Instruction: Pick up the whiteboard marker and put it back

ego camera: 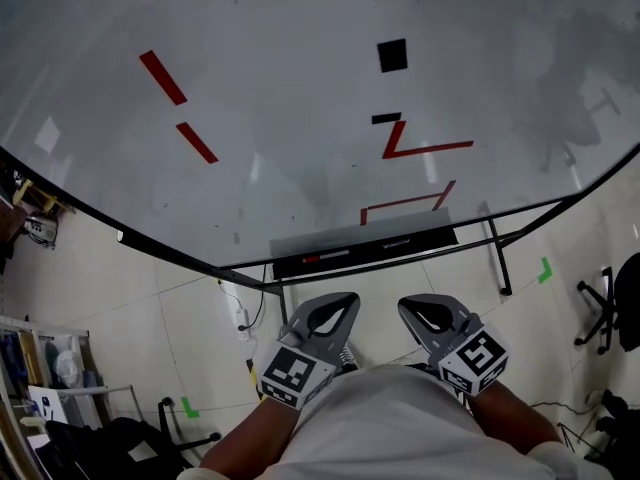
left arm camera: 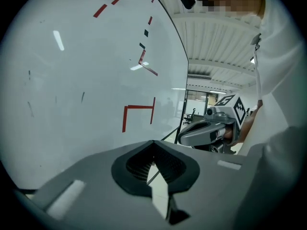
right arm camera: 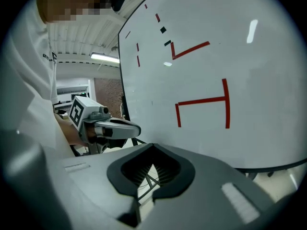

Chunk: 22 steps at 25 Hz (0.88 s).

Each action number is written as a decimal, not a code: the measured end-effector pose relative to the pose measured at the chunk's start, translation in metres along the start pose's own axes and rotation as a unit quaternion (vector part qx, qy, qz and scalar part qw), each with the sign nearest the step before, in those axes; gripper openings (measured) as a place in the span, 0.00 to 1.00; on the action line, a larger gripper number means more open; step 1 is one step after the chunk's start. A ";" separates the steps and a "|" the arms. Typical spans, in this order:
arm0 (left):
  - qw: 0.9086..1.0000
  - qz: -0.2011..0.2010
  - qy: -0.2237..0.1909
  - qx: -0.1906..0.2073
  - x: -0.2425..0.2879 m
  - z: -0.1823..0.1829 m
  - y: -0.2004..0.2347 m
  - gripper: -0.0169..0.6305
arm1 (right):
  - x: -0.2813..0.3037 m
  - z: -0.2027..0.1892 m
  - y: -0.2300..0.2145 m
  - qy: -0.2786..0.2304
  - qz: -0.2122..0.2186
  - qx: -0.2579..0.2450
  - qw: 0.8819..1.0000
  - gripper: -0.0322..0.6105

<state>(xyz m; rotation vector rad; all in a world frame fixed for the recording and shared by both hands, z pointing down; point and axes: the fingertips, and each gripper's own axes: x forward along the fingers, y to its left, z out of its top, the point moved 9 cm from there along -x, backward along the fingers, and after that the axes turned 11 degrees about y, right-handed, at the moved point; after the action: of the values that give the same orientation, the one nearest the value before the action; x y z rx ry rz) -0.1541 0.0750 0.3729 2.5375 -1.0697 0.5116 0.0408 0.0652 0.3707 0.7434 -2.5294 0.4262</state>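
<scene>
A large whiteboard (ego camera: 300,88) with red lines and black squares stands on a black frame (ego camera: 497,258) over a floor (ego camera: 150,308) of pale glossy tiles, which bears green tape marks (ego camera: 544,270). A dark office chair (ego camera: 605,308) stands at the right and cluttered shelving (ego camera: 40,368) at the left. Overhead runs a ribbed white ceiling (left arm camera: 216,47) with a strip light (right arm camera: 104,57).

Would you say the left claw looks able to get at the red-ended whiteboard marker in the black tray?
Probably yes: nothing stands between the left claw and the red-ended whiteboard marker, though its shut jaws must open.
</scene>
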 end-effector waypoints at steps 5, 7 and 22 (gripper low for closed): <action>0.999 -0.031 0.006 0.016 0.000 0.000 0.025 0.05 | 0.022 0.012 0.006 -0.004 -0.020 0.008 1.000 0.05; 0.999 -0.036 0.011 0.018 0.001 0.000 0.032 0.05 | 0.026 0.012 0.007 -0.003 -0.023 0.014 1.000 0.05; 1.000 -0.004 0.007 -0.008 0.036 0.015 0.032 0.05 | 0.023 0.022 -0.047 0.011 -0.002 -0.004 1.000 0.05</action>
<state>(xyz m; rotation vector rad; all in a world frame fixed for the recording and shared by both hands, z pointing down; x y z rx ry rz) -0.1517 0.0253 0.3809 2.5208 -1.0530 0.5163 0.0432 0.0084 0.3717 0.7357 -2.5076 0.4200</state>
